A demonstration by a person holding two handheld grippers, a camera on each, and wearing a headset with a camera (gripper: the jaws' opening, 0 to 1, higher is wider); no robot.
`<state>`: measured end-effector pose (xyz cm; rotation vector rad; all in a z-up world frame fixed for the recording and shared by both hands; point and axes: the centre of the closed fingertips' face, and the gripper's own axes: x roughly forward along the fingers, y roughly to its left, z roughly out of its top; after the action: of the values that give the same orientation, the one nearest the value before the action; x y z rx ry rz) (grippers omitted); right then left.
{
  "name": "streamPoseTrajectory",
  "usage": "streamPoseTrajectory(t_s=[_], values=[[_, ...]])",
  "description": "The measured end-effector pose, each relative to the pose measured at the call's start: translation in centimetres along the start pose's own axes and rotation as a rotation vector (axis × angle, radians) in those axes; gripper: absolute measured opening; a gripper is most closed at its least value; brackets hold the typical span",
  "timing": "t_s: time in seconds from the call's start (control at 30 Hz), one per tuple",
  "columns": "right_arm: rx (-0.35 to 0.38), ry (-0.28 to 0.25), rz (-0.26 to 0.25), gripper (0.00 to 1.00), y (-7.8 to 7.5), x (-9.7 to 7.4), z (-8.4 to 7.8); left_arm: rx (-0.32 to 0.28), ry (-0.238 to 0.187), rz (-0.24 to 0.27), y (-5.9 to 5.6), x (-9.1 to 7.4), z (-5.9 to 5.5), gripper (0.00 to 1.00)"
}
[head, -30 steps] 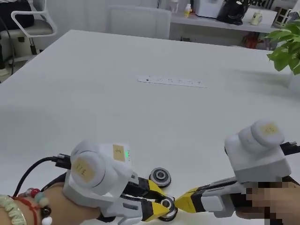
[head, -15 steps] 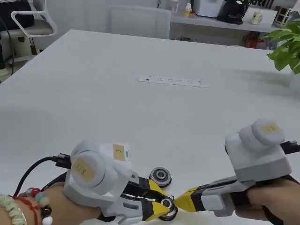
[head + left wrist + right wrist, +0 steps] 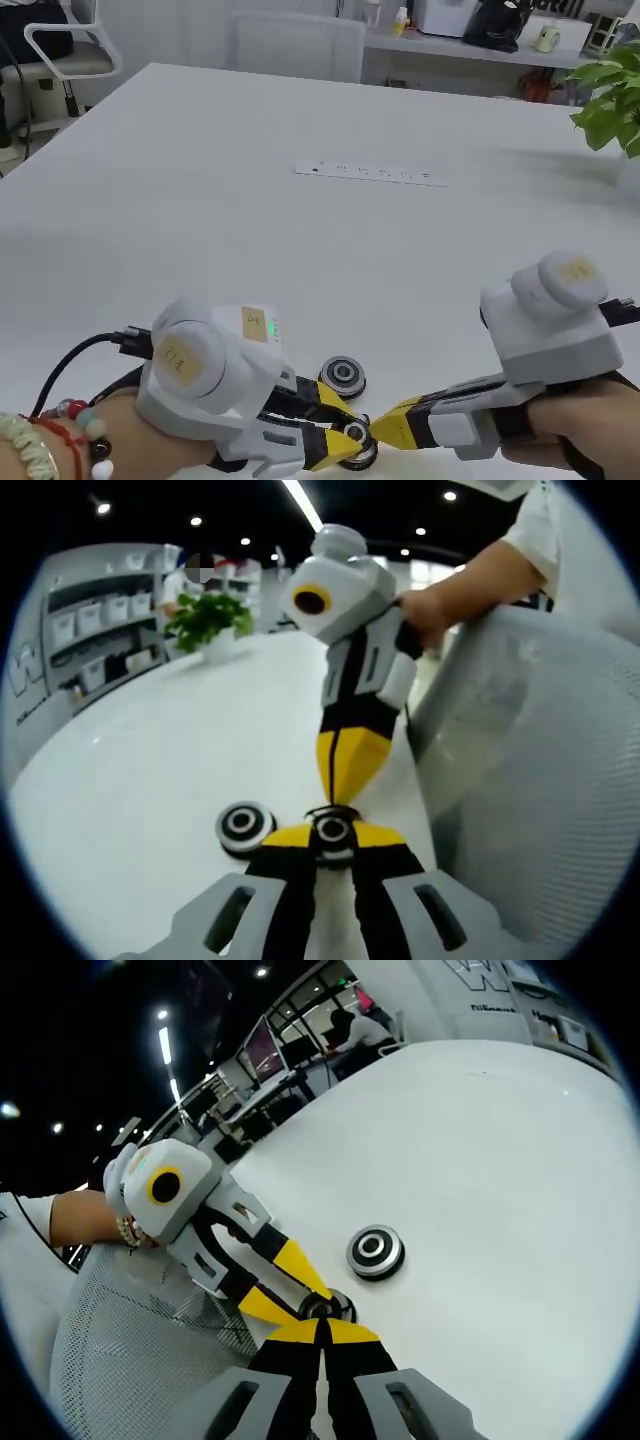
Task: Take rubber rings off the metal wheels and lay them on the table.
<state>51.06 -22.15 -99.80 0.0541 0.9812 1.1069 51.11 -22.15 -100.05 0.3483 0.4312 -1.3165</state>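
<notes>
At the near edge of the white bench [image 3: 200, 200], the left hand-held gripper [image 3: 350, 438] is seen closed on a small metal wheel [image 3: 357, 435], its yellow-tipped jaws set against either side of it. A beaded bracelet [image 3: 78, 424] is worn on the wrist behind this gripper.

In the left gripper view the clamped wheel [image 3: 333, 832] is shown between the two yellow tips, just above the bench surface. A second wheel [image 3: 343, 374] lies flat on the bench just beyond and slightly left of the first, apart from both grippers, with a black rubber ring [image 3: 353, 1255] seated around its rim.

From the right, the right hand-held gripper [image 3: 380, 432] is brought in tip to tip against the left one. Its jaws are drawn together, and their yellow point is placed at the rim of the clamped wheel. Whether the ring of that wheel is pinched between them cannot be told.

Farther across the bench, a white power strip [image 3: 367, 173] is set flat near the middle, well apart from the wheels. At the far right, the leaves of a green plant [image 3: 610, 100] are seen.
</notes>
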Motion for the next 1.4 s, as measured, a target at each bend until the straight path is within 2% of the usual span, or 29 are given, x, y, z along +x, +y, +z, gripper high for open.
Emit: streamPoseTrajectory(t_s=[0.93, 0.97, 1.0, 1.03, 1.07, 1.1, 1.23, 1.4], values=[[0.037, -0.035, 0.055, 0.0, 0.7, 0.0, 0.7, -0.004, 0.003, 0.002, 0.1, 0.0, 0.0, 0.13], [0.037, -0.039, 0.064, 0.0, 0.8, 0.0, 0.7, -0.005, 0.003, 0.003, 0.1, 0.0, 0.0, 0.13], [0.057, -0.107, 0.085, 0.0, 1.2, -0.2, 2.0, -0.006, 0.003, 0.003, 0.1, 0.0, 0.0, 0.13], [0.069, -0.087, 0.083, 0.0, 1.1, -0.5, 2.0, -0.01, 0.001, 0.004, 0.1, 0.0, 0.0, 0.13], [0.062, -0.083, 0.06, 0.0, 0.7, -0.4, 1.8, -0.014, 0.0, 0.006, 0.2, 0.0, 0.0, 0.13], [0.044, -0.079, 0.058, 0.0, 0.6, -0.2, 1.6, -0.009, 0.001, 0.004, 0.1, 0.0, 0.0, 0.13], [0.066, -0.078, 0.047, 0.0, 0.2, -0.2, 1.5, -0.011, 0.002, 0.005, 0.1, 0.0, 0.0, 0.13], [0.063, -0.044, 0.016, 0.0, -0.3, -0.1, 0.7, -0.013, 0.004, 0.004, 0.1, 0.0, 0.0, 0.13]])
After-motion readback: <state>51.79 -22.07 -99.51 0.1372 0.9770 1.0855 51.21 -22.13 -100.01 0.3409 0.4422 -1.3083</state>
